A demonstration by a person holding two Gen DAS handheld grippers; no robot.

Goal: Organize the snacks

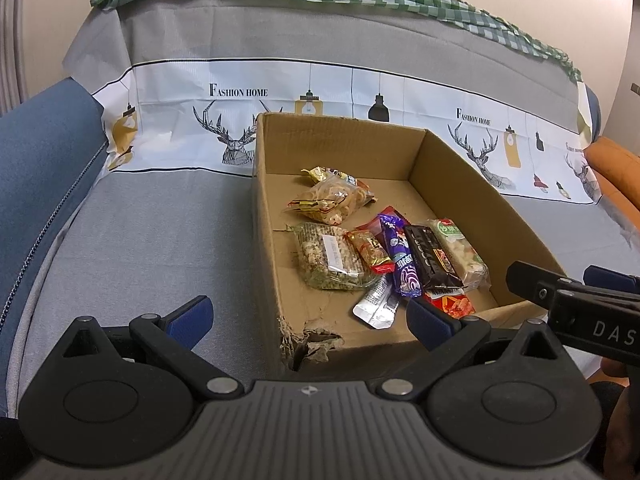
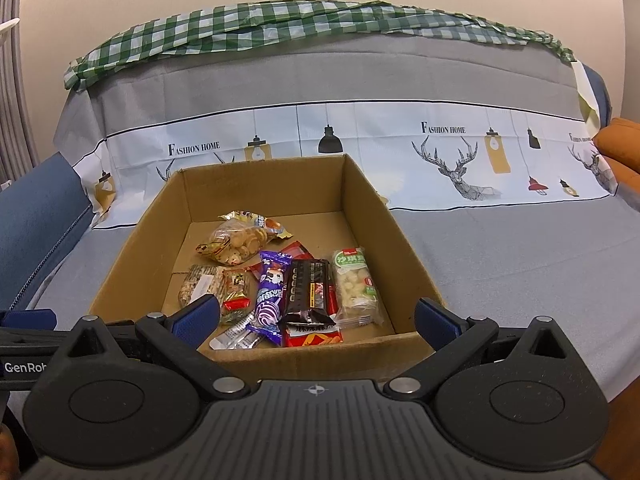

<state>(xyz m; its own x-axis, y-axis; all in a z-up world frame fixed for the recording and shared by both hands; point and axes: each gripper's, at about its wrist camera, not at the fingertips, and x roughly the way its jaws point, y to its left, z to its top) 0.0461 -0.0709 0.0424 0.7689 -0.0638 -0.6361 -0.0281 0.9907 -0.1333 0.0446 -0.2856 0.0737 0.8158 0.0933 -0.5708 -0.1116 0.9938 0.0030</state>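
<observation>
the cardboard box (image 2: pixel 400 240) sits on a sofa covered with a grey printed cloth (image 2: pixel 500 248). all visible snacks lie inside the box, on its floor, grouped toward the near wall.

contents, far to near: a clear biscuit bag (image 2: pixel 236 240) lies apart toward the back. a nut-and-seed bar (image 1: pixel 332 258) lies at the left of the near group, with a small red-and-gold packet (image 1: pixel 370 254) resting against it. a purple candy wrapper (image 2: pixel 270 292), a black bar wrapper (image 2: pixel 308 292) and a clear puffed-snack pack (image 2: pixel 356 284) lie side by side, touching or overlapping. a silver sachet (image 1: pixel 376 304) and a red packet (image 2: pixel 314 336) lie partly under them, nearest the front wall.

left gripper (image 1: pixel 308 318): jaws spread wide, holding nothing, positioned over the torn near-left corner of the box. right gripper (image 2: pixel 316 322): jaws spread wide, holding nothing, positioned just outside the near wall, facing the wrapped bars.

handling, as a judgement: all items are probably light. film wrappers are likely slippery and crush easily; biscuits and puffed snacks are likely fragile. take bars across the narrow width at mid-length with light pressure. take the biscuit bag by its crimped end seal, not the body. lift overlapping items from the top first; the sachet and red packet are pinned below.
</observation>
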